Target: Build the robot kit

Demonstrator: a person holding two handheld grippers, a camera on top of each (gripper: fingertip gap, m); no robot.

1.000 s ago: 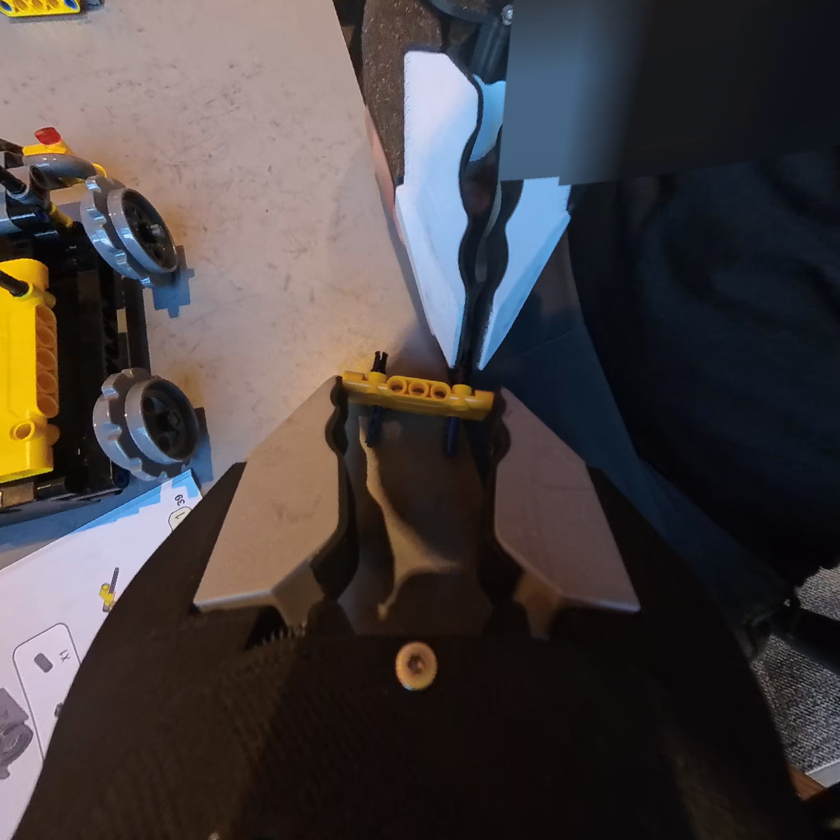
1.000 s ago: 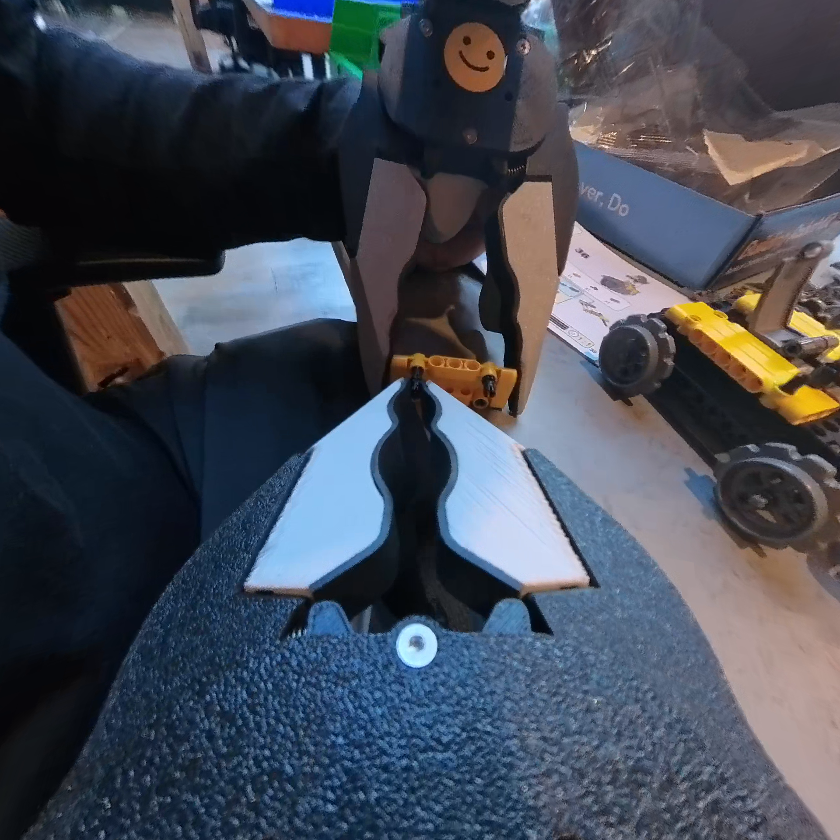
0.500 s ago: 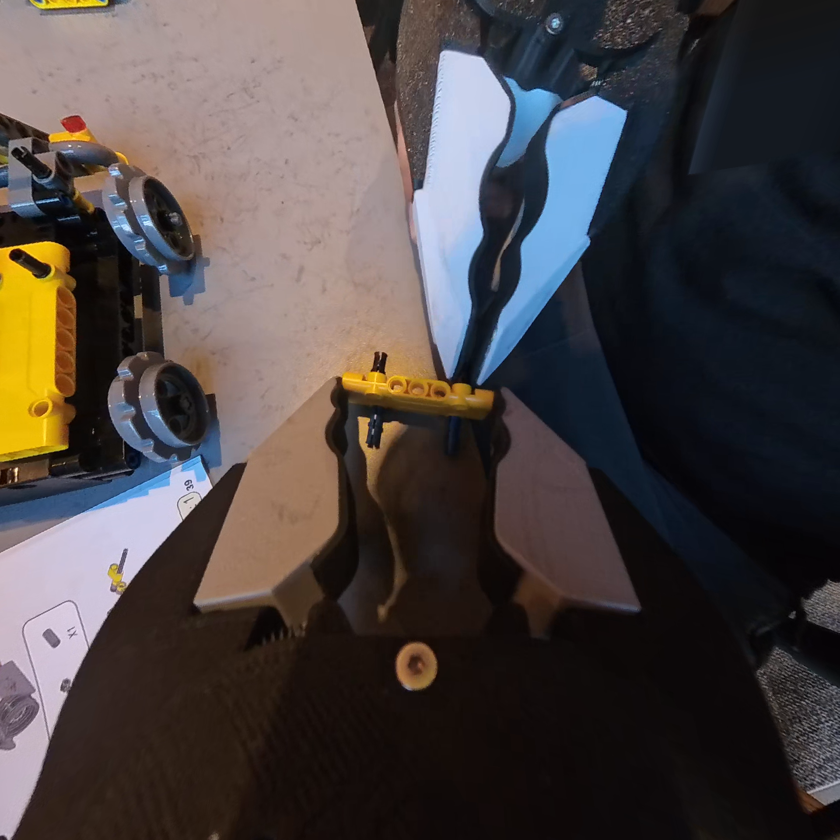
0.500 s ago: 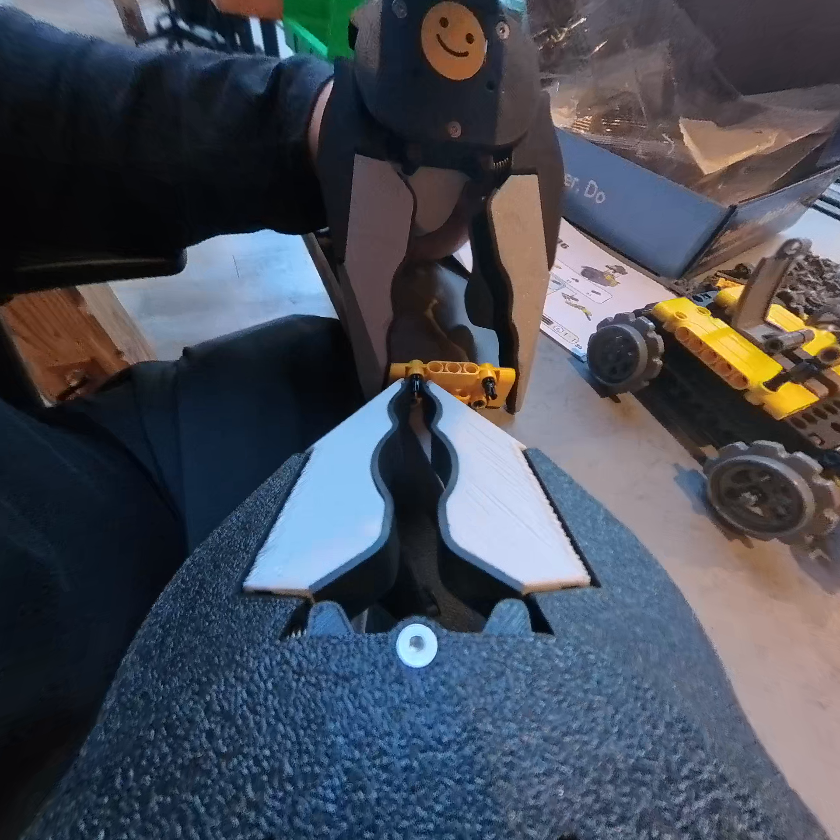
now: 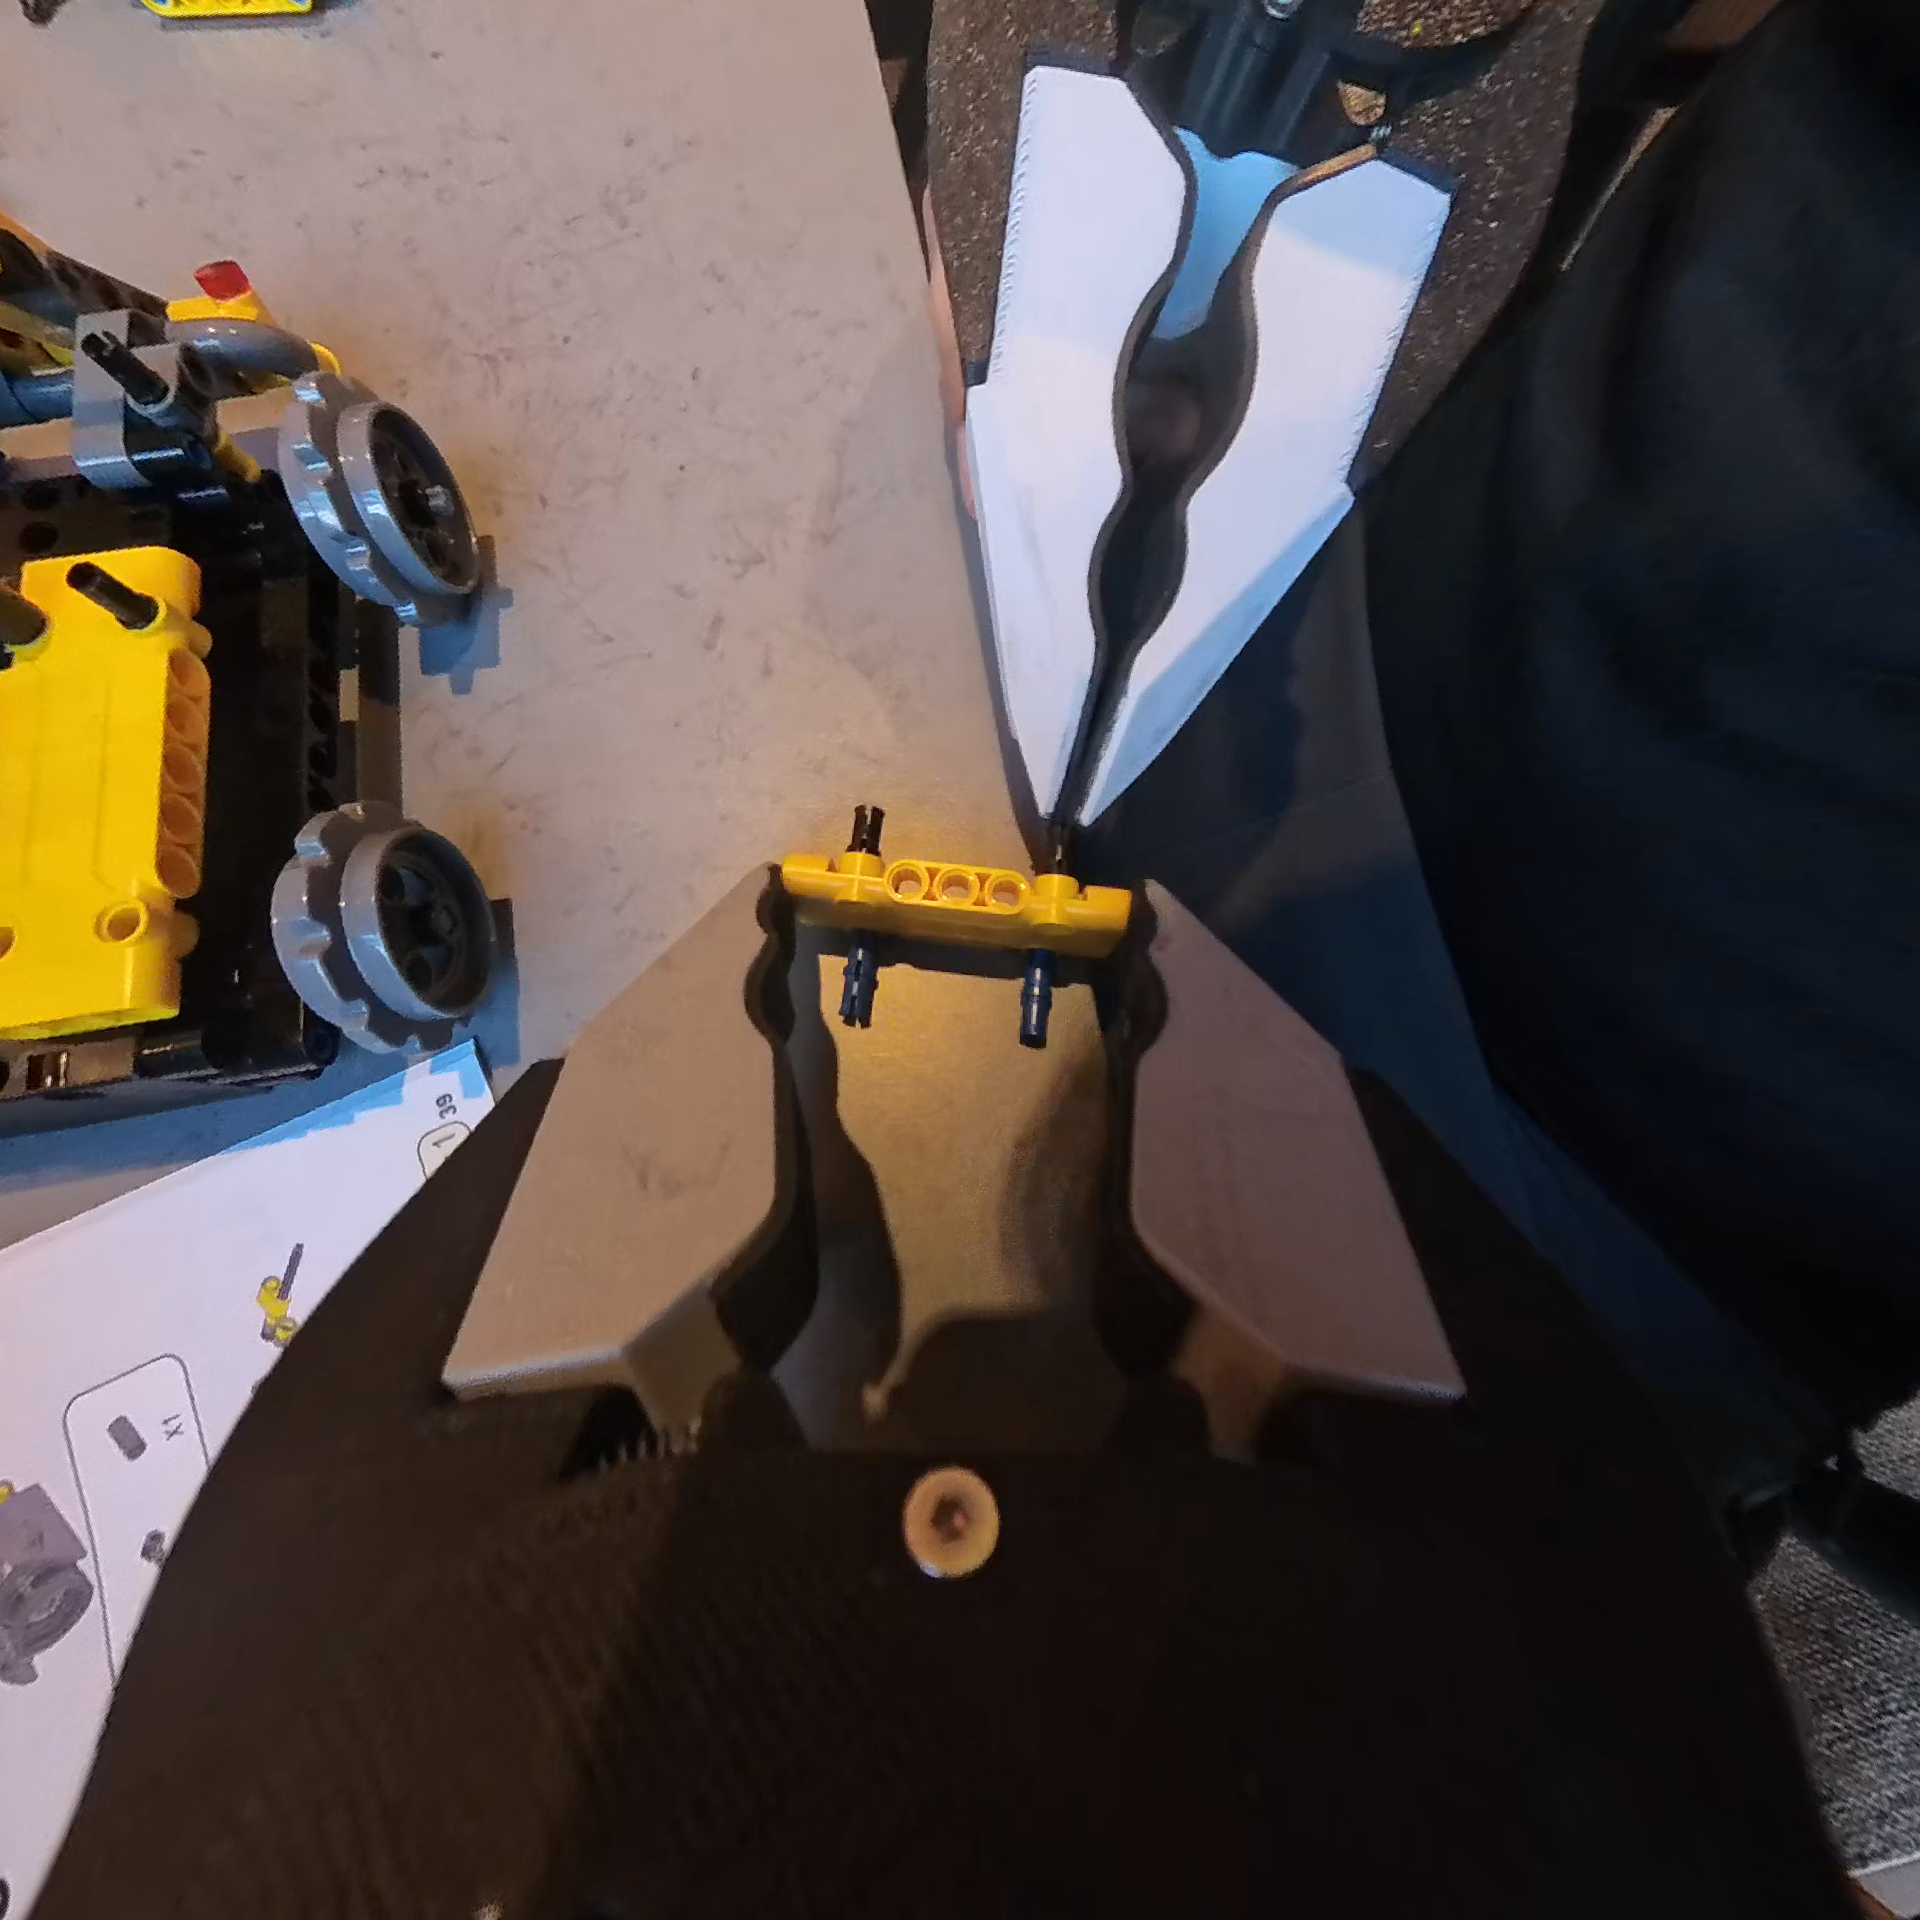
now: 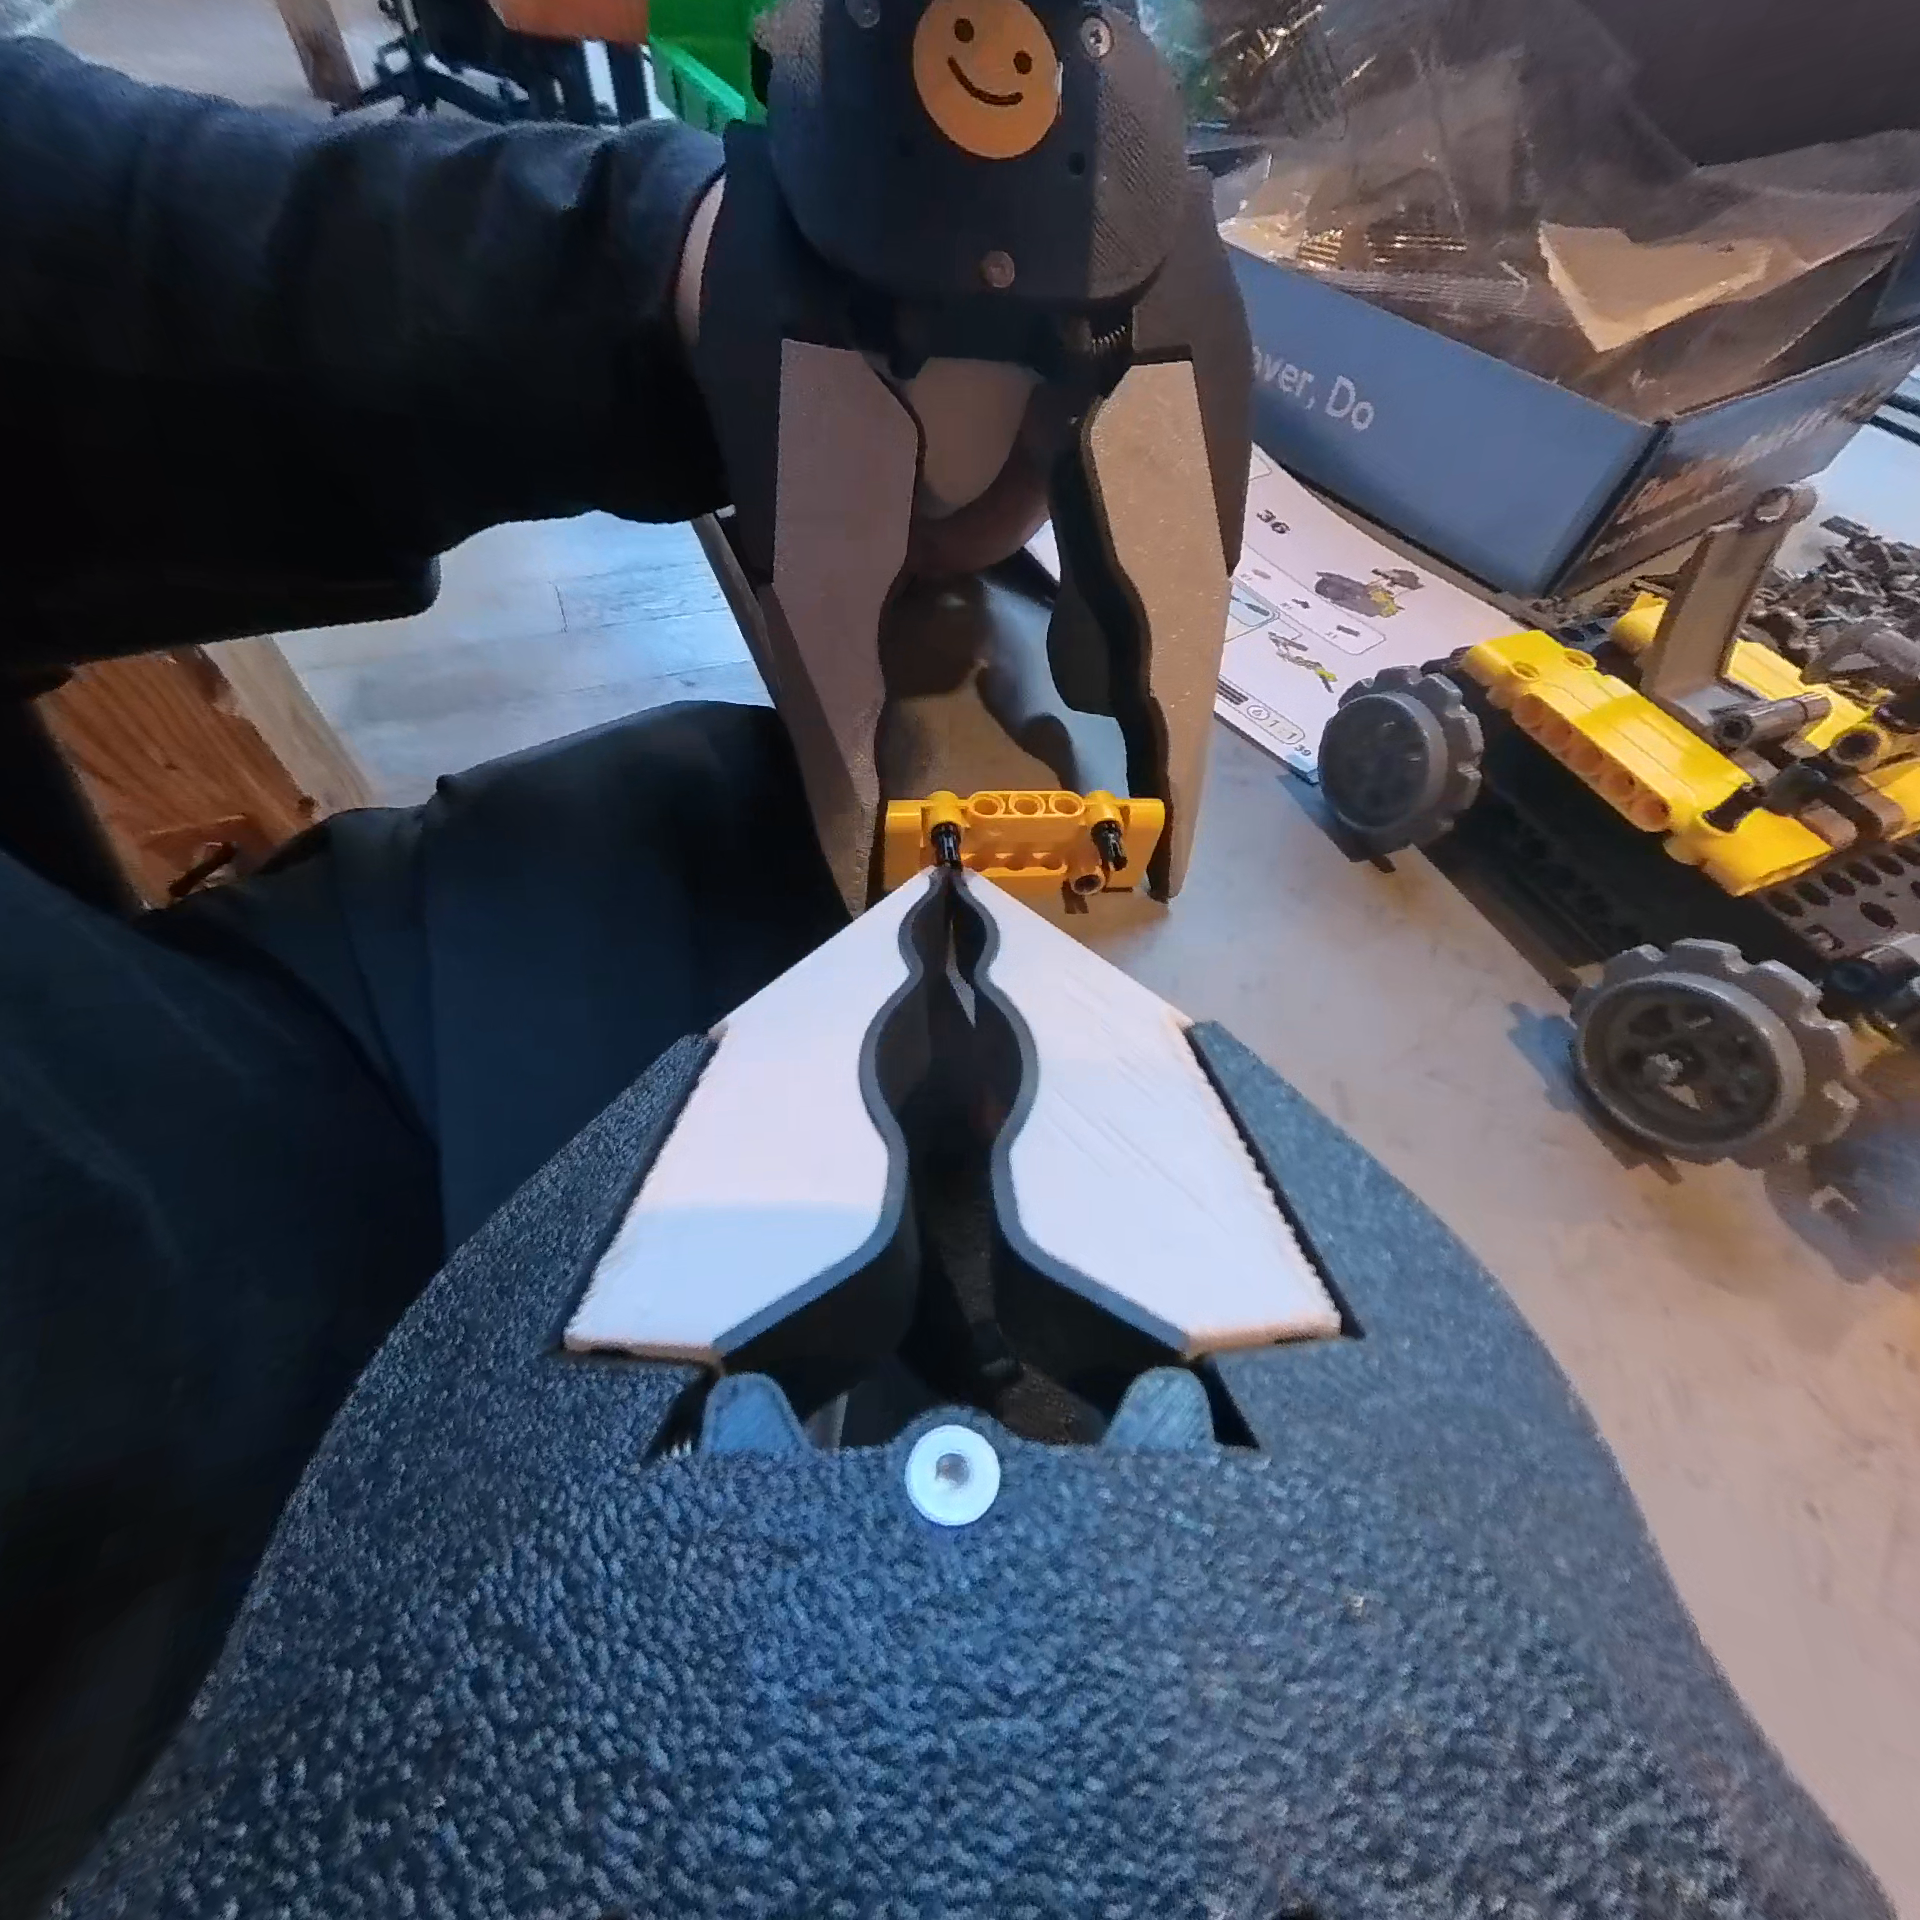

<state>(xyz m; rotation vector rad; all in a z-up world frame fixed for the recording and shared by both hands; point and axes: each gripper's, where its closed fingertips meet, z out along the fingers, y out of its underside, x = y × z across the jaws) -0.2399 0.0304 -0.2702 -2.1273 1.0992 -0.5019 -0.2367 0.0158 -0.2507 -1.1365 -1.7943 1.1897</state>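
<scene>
My left gripper [image 5: 956, 896] has grey fingers and is shut on the two ends of a short yellow holed beam [image 5: 954, 891], held at the table's edge. Two dark pins [image 5: 858, 987] stick out of the beam toward the camera. A black pin [image 5: 867, 828] stands on its far left end. My right gripper [image 5: 1062, 828] has white fingers and comes from the far side, shut on a black pin at the beam's right end. In the right wrist view my right gripper [image 6: 948, 883] pinches that black pin [image 6: 943, 844] in the yellow beam [image 6: 1023, 840], which the left gripper [image 6: 1018, 885] holds.
A yellow and black toy vehicle with grey wheels [image 5: 114, 748] stands on the beige table [image 5: 644, 332]; it also shows in the right wrist view [image 6: 1662, 821]. An instruction booklet [image 5: 156, 1351] lies near it. A blue box [image 6: 1455, 436] holds plastic bags. A person's dark sleeve [image 6: 312, 312] and trousers [image 5: 1662, 831] are close. Only a small space, under 4 cm, lies between the two pairs of fingers.
Both grippers keep their hold and stay joined at the beam. The pair has shifted slightly relative to the table, and the beam has tilted, showing more of its face in the right wrist view.
</scene>
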